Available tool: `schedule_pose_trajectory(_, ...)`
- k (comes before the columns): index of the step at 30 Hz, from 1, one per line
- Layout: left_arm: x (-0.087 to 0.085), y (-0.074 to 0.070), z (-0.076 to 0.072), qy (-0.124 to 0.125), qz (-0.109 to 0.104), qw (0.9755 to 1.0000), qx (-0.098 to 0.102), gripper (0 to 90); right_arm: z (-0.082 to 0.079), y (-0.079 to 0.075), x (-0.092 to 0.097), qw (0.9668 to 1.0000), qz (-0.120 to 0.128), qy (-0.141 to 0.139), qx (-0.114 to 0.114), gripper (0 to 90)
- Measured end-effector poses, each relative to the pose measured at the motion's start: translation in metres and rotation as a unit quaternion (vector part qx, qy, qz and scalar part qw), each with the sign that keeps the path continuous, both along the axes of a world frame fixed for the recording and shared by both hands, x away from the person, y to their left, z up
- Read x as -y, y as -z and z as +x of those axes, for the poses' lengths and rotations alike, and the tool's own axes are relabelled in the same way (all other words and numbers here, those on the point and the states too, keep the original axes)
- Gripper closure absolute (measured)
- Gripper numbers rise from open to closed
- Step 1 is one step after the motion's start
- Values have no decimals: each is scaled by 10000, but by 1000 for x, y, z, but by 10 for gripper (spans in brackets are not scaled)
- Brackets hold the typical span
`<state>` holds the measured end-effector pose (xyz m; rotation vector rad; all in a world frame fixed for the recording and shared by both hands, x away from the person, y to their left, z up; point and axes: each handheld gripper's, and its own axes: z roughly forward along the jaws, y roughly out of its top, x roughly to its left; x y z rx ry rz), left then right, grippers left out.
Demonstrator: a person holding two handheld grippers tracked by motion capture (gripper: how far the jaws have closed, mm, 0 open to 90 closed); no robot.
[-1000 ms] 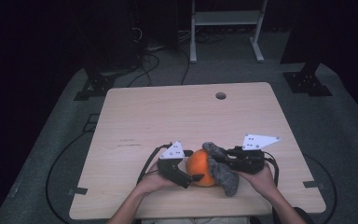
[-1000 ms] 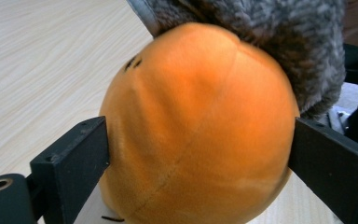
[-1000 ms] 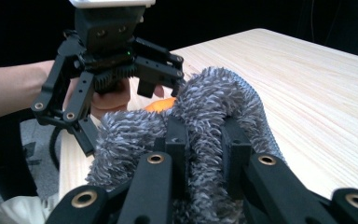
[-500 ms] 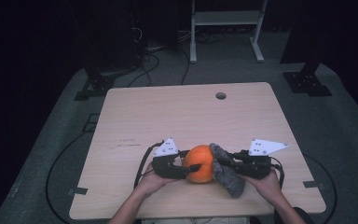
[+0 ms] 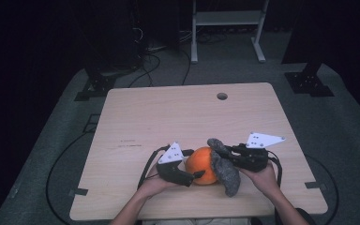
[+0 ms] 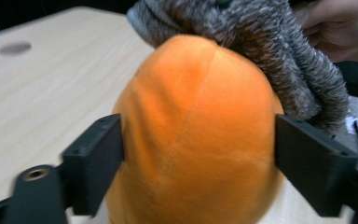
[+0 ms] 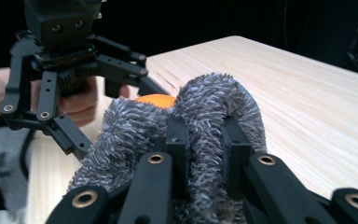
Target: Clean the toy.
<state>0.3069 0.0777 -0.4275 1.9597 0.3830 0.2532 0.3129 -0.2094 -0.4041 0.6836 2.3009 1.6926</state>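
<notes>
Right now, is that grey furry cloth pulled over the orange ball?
Partly: the grey furry cloth drapes one side; most of the orange ball shows bare.

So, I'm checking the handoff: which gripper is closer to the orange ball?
Left. The left gripper has its jaws on either side of the orange ball. The right gripper is shut on the grey fuzzy cloth draped against the ball's far side.

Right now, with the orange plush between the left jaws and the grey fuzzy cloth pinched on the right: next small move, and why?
Probably close the left gripper onto the orange plush. Its jaws have just been opening and now flank the plush, seemingly without pressing. The right gripper is shut on the grey fuzzy cloth, which drapes over the plush's top, so pulling it would likely drag a loose plush along.
</notes>
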Motion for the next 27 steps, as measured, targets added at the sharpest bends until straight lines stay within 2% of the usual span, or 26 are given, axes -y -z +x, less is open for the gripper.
schedule_pose_trajectory(3,1,4,3,89,78,9999,-81,125,2,1,3,10000,-4,-2,-48,764)
schedule_pose_trajectory(4,0,5,4,109,67,9998,-125,151,2,1,4,10000,-30,-1,-55,764)
schedule_pose_trajectory(5,-1,5,4,100,50,9998,-143,215,1,1,5,10000,-63,14,-46,764)
schedule_pose_trajectory(7,-3,5,3,3,75,9999,-132,294,0,3,8,9999,-144,58,-36,764)
schedule_pose_trajectory(9,-5,4,5,-170,-3,9996,-244,332,-1,7,13,9997,-218,74,-102,764)
schedule_pose_trajectory(12,-8,4,9,-402,-187,9978,-491,357,-4,11,17,9993,-328,122,-165,764)
schedule_pose_trajectory(15,-4,4,8,-564,-213,9968,-529,361,-13,5,11,9995,-312,-42,-42,765)
schedule_pose_trajectory(17,1,4,6,-575,-169,9971,-476,360,-21,-1,1,9990,-381,-204,91,765)
schedule_pose_trajectory(20,8,5,1,-525,-65,9982,-295,364,-25,-12,-15,9971,-563,-417,281,766)
schedule_pose_trajectory(23,14,3,-8,-472,159,9988,-4,369,-22,-21,-25,9950,-771,-466,425,768)
schedule_pose_trajectory(27,16,4,-13,-347,188,9992,71,366,-7,-25,-18,9970,-635,-309,314,768)
